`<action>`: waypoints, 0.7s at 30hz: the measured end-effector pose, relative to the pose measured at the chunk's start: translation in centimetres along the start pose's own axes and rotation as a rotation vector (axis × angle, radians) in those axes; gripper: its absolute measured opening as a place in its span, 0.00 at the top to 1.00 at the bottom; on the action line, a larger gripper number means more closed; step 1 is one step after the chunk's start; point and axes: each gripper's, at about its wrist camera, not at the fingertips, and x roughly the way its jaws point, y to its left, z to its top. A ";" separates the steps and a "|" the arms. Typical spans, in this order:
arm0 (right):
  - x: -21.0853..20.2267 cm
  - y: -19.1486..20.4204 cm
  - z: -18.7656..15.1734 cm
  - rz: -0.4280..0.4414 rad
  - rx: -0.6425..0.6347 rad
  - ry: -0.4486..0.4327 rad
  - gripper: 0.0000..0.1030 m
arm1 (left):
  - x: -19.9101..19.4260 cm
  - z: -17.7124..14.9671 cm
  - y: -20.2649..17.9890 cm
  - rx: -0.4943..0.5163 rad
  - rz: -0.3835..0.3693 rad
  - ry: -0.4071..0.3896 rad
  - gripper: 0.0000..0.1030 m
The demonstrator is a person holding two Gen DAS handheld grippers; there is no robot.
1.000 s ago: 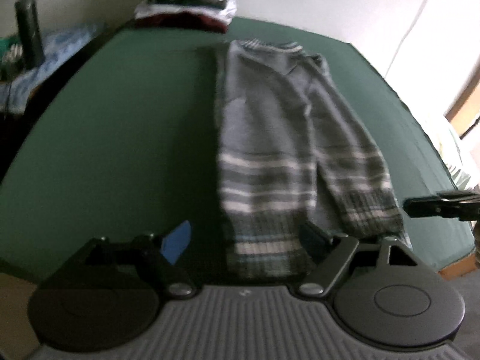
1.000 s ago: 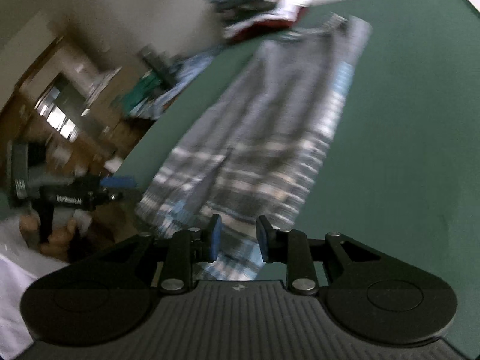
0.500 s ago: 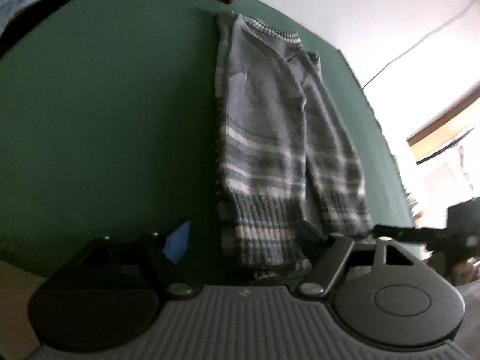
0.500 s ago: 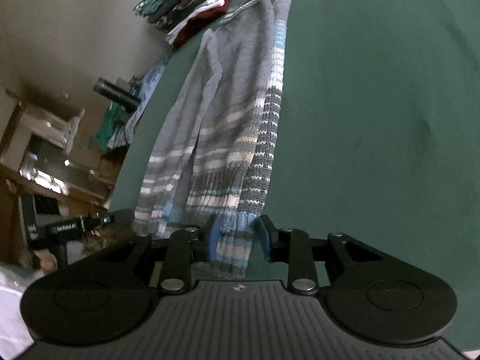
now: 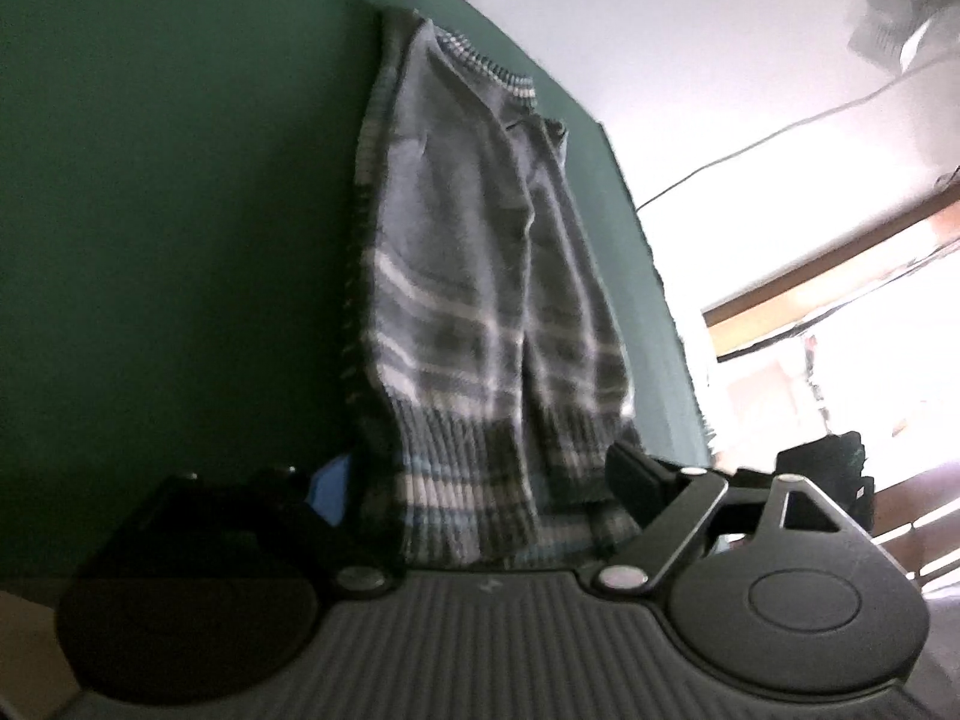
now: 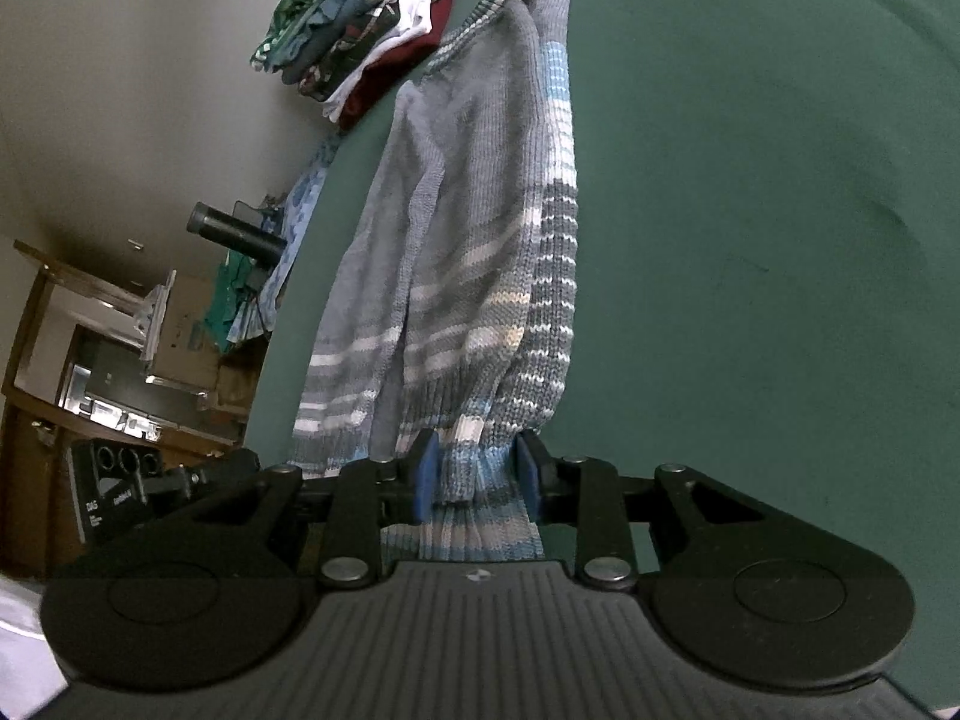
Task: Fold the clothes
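A grey knitted sweater [image 5: 468, 276] with white and blue stripes lies lengthwise on the green table [image 5: 150, 180], collar at the far end. My left gripper [image 5: 480, 480] stands wide open low over the near hem, and the ribbed band lies between its fingers without the pads touching it. In the right wrist view the sweater [image 6: 456, 228] has its right edge folded over, showing darker stripes. My right gripper [image 6: 477, 474] is shut on the ribbed hem, which bunches between the blue pads [image 6: 427, 471]. The left gripper's body [image 6: 120, 492] shows at the lower left there.
A stack of folded clothes [image 6: 360, 30] sits at the far end of the table [image 6: 750, 240], just beyond the collar. A black cylinder [image 6: 234, 231], blue cloth and wooden furniture [image 6: 72, 360] stand off the table's left side. A bright wall and doorway lie to the right in the left wrist view.
The left wrist view has rolled and dropped closer to the hem, with its jaws a little wider. The right wrist view has rolled too, and the hem stays between its pads.
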 end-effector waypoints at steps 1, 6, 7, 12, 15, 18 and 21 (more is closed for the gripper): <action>-0.1 0.3 0.0 -0.001 0.003 0.001 0.72 | -0.2 0.1 0.5 -0.028 -0.015 -0.003 0.19; -0.1 -0.4 0.1 0.028 0.029 0.017 0.72 | -0.2 0.4 1.4 -0.085 -0.064 0.000 0.21; -0.1 -0.5 0.2 0.033 0.035 0.020 0.72 | -0.1 0.5 1.4 -0.087 -0.071 0.001 0.20; 0.5 0.1 0.5 0.023 -0.012 0.038 0.73 | 0.6 1.1 1.0 -0.067 -0.081 0.021 0.20; 0.6 0.0 0.5 0.015 -0.022 0.042 0.79 | 1.0 1.5 1.1 -0.060 -0.078 0.045 0.30; 0.6 -0.1 0.4 -0.002 -0.026 0.048 0.84 | 0.9 1.8 1.7 -0.076 -0.039 0.069 0.62; 0.5 -0.1 0.4 -0.014 -0.033 0.056 0.83 | 1.0 2.1 2.6 -0.120 -0.008 0.092 0.84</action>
